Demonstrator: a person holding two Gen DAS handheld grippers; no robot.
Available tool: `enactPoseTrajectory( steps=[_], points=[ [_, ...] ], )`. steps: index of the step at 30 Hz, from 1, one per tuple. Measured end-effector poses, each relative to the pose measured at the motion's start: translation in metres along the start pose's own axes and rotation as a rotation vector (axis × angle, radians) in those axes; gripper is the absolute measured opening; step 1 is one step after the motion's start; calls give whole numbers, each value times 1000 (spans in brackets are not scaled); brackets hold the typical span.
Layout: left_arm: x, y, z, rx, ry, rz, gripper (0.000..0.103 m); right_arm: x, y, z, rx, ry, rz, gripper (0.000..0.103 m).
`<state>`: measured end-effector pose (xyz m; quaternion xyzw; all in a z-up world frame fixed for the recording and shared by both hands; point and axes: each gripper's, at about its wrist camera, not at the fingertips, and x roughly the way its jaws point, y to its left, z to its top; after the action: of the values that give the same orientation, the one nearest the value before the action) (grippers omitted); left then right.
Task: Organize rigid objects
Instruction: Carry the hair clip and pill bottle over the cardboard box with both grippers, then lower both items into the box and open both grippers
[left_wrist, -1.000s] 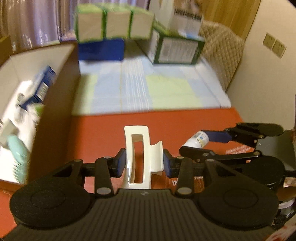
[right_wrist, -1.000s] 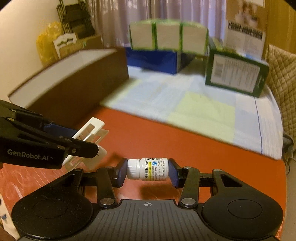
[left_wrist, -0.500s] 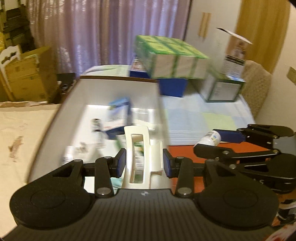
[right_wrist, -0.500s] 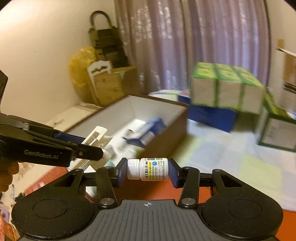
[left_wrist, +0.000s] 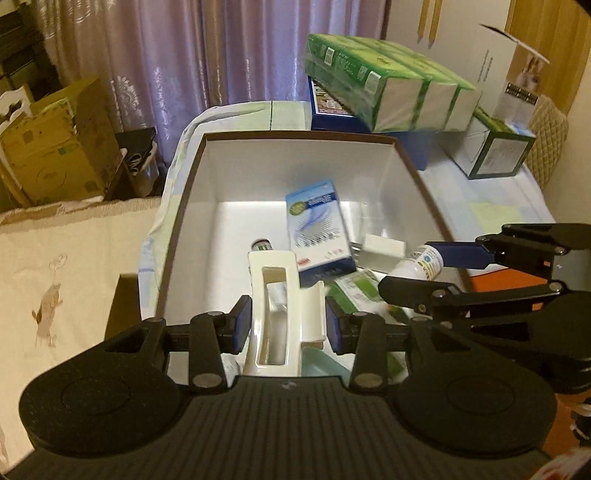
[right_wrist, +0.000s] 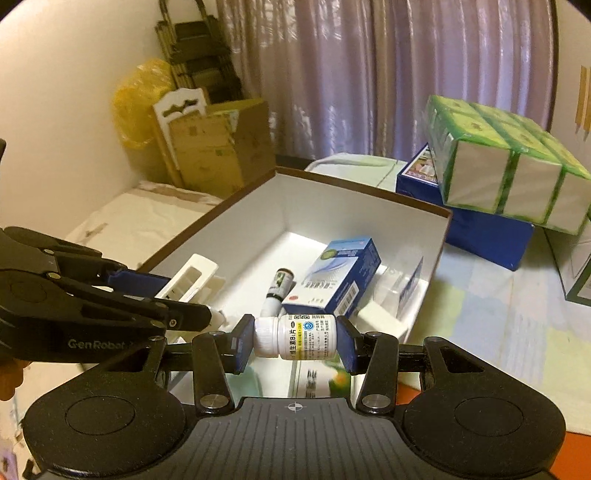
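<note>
My left gripper (left_wrist: 285, 325) is shut on a white plastic clip (left_wrist: 275, 295), held over the near end of an open white-lined box (left_wrist: 295, 166). My right gripper (right_wrist: 293, 341) is shut on a small white pill bottle (right_wrist: 295, 340), lying sideways between the pads, above the box's near edge. In the left wrist view the right gripper (left_wrist: 413, 269) with the bottle (left_wrist: 421, 263) hangs over the box's right side. In the right wrist view the left gripper (right_wrist: 177, 299) and clip (right_wrist: 190, 278) are at the left. Inside the box lie a blue and white carton (left_wrist: 317, 225), a small vial (right_wrist: 279, 288) and a green packet (left_wrist: 356, 291).
Green-wrapped packs (left_wrist: 391, 96) sit on a blue box (right_wrist: 480, 225) behind the open box, with a dark green carton (left_wrist: 495, 155) to the right. Cardboard boxes (right_wrist: 218, 144) and a yellow bag (right_wrist: 136, 99) stand by the curtain. An orange surface (left_wrist: 506, 284) shows at right.
Both grippers have swung left from above the orange surface to above the open box, each keeping its hold. The box's inside has come into full view.
</note>
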<state>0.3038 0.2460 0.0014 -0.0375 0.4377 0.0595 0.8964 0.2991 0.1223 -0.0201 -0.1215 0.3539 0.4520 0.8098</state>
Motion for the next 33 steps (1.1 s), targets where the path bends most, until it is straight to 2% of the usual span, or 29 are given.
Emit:
enactPoseTrajectory(
  steps=[7, 9, 11, 12, 19, 24, 29, 33],
  points=[
    [30, 19, 21, 28, 3, -16, 36, 27, -3, 13, 40, 17, -65, 43],
    [35, 23, 26, 34, -8, -22, 40, 32, -6, 16, 56, 21, -74, 43],
    [38, 26, 29, 37, -17, -23, 51, 36, -6, 18, 73, 27, -82, 43],
    [38, 28, 30, 38, -23, -22, 53, 36, -7, 19, 80, 29, -84, 43],
    [35, 34, 30, 58, -18, -18, 54, 44, -4, 22, 103, 31, -79, 44],
    [27, 45, 27, 33, -22, -19, 55, 45, 1, 26, 120, 3, -38, 44],
    [17, 51, 22, 14, -32, -16, 63, 42, 6, 28, 118, 0, -51, 44],
    [4, 51, 15, 6, -54, -15, 64, 35, 6, 23, 128, 12, -64, 44]
  ],
)
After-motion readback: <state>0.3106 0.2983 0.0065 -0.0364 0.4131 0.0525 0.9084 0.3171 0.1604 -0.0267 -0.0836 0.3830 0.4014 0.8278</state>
